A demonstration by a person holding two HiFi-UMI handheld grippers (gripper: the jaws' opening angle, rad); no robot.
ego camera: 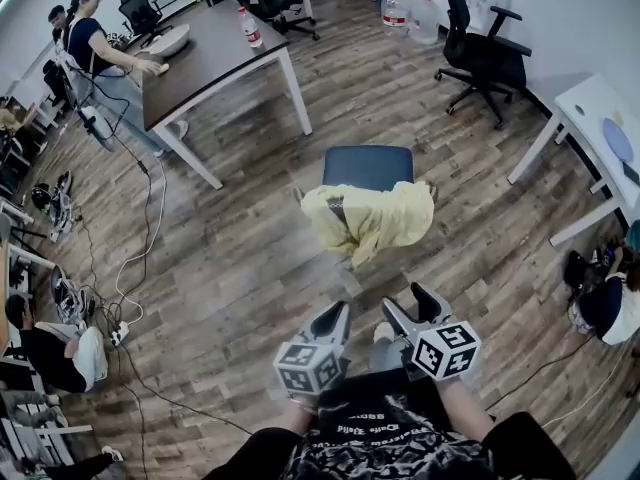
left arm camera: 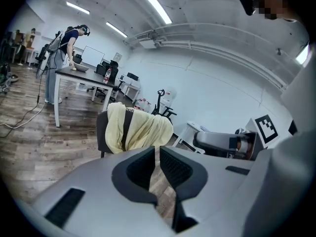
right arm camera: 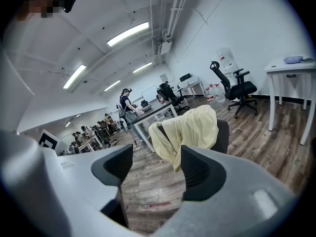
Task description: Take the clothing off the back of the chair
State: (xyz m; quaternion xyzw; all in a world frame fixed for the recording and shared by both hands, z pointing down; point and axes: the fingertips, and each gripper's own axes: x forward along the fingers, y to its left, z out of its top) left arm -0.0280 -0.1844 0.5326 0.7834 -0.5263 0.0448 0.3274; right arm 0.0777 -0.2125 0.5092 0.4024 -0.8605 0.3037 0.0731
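Yellow garment [ego camera: 368,220] drapes the chair [ego camera: 368,165] back — left hand-held gripper [ego camera: 335,318] closed, right hand-held gripper [ego camera: 412,303] wide apart, both empty; bottle [ego camera: 250,28] on far tabletop [ego camera: 215,48].

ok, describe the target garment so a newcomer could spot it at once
Between the dark table and the white desk stands a lone dark chair. Draped over its back is the pale yellow garment; no other chair in view carries clothing.

Bright, even indoor light from ceiling strip lights [left arm camera: 155,5] at the upper centre of both gripper views; pale glare on the wooden floor [ego camera: 185,203] left of centre; strong fisheye bending, dark vignetted corners; left gripper [left arm camera: 157,154] and right gripper [right arm camera: 155,154] slightly soft up close; shadows faint
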